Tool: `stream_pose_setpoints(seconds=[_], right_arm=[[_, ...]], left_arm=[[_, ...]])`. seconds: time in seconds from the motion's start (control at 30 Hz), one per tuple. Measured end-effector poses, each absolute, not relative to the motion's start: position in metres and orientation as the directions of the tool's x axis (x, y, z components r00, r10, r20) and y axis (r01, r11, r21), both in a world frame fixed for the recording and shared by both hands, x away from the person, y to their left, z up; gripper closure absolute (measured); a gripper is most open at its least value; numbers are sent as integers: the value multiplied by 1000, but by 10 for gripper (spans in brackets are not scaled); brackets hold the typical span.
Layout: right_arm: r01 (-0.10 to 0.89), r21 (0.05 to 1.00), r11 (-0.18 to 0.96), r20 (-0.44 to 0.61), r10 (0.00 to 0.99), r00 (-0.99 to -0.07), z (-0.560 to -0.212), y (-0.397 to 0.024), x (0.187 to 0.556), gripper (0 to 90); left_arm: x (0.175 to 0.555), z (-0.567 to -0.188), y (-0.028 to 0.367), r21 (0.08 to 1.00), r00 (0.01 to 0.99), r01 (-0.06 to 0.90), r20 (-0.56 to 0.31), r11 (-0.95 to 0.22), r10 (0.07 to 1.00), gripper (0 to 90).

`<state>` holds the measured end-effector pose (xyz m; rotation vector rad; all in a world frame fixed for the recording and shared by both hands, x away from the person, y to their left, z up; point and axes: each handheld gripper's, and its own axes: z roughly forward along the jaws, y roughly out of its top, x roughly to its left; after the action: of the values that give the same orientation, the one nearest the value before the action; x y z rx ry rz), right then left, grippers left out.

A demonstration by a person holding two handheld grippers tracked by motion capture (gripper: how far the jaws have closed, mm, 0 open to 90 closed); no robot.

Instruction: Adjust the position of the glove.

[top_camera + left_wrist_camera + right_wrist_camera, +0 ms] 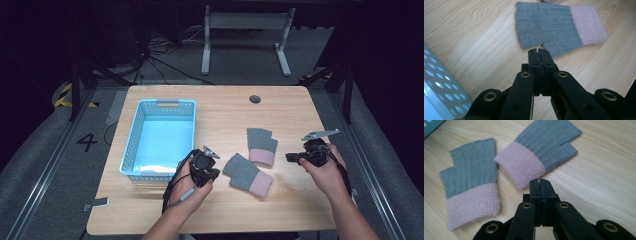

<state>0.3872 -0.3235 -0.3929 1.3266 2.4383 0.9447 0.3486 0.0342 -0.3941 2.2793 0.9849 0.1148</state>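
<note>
Two fingerless gloves lie flat on the wooden table (295, 200), grey w/ pink cuffs. Near glove (248, 174) sits just right of the left gripper (209, 176); far glove (261, 146) is a bit further back, cuff toward the person, and the two look touching or nearly so at the cuffs. Blue basket (131, 145) stands empty at the table's left, right beside the left hand.

Left gripper: jaws pressed together, nothing between them, tips hovering just short of the near glove's (554, 26) thumb stub in the left gripper view. Right gripper (292, 157): same, jaws closed flat on each other, holding nothing, tips pointing at the pink cuff of the near glove (537, 152), w/ the far glove (471, 182) off to one side in its view.

Looks to me like the approach before a pick, prob. gloves into the basket. To do it well: open the jaws wide first, since closed tips will only shove the knit around. Come down at an edge, not mid-fabric. The cuff is the thicker bit, so likely the best bite; pinch low enough to catch both layers. The left gripper could take the near glove's grey end since it's closest, right takes the far glove, so arms don't cross. Lift straight up before swinging over, else the dangling glove may drag its neighbour or snag the basket rim.
</note>
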Motion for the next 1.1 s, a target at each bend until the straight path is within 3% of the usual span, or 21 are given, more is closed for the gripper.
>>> stream_pose_setpoints(seconds=[0.4, 0.57, 1.1], right_arm=[[662, 602, 447, 132, 761, -635, -395, -303, 370, 900], [640, 563, 522, 139, 704, -696, -404, -277, 361, 900], [647, 488, 586, 175, 661, -730, -430, -252, 358, 899]], left_arm=[[351, -405, 7, 572, 771, 581, -159, -579, 616, 895], [353, -413, -11, 586, 784, 561, -150, -584, 603, 882], [356, -443, -33, 467, 802, 573, -151, -673, 578, 899]])
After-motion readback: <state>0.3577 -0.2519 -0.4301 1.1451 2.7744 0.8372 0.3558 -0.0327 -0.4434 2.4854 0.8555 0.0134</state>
